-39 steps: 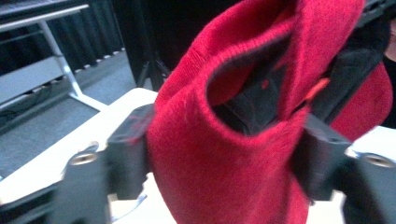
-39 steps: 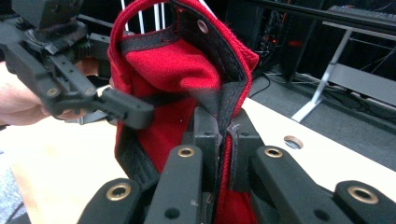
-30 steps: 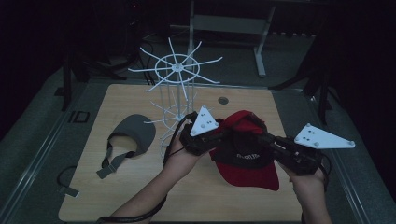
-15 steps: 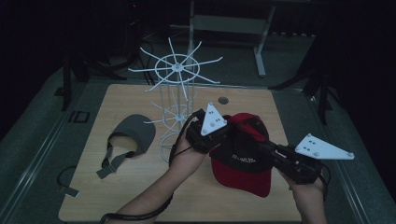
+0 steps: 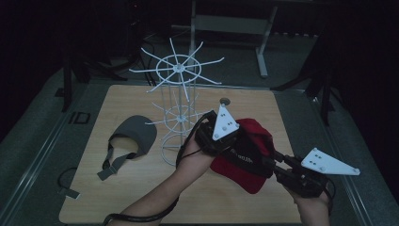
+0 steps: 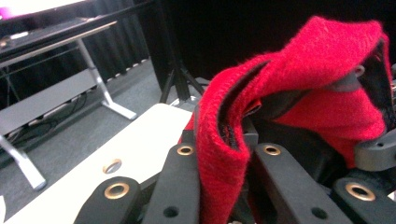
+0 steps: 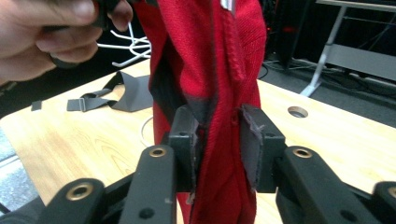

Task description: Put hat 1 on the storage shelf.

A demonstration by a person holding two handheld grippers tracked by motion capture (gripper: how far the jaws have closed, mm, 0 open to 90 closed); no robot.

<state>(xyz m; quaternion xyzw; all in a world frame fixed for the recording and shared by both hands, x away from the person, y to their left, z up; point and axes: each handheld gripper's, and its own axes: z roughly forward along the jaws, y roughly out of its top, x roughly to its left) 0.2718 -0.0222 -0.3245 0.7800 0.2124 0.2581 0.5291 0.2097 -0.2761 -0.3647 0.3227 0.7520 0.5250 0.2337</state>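
Grey cap (image 5: 134,136): lies flat on the table (image 5: 94,197) at far left, untouched, straps trailing toward me.
Wire rack (image 5: 176,101): stands just left of my hands; I see nothing hung on it.
My left gripper (image 5: 214,141): clamped tight on a folded edge of the red cap (image 5: 244,157).
Red cap: held up off the table between my two tools, right of the rack. I judge it light, soft, floppy; best taken at the band or the stiffer brim.
My right gripper (image 7: 217,149): jaws just been opening, cloth between them, pads barely touching.
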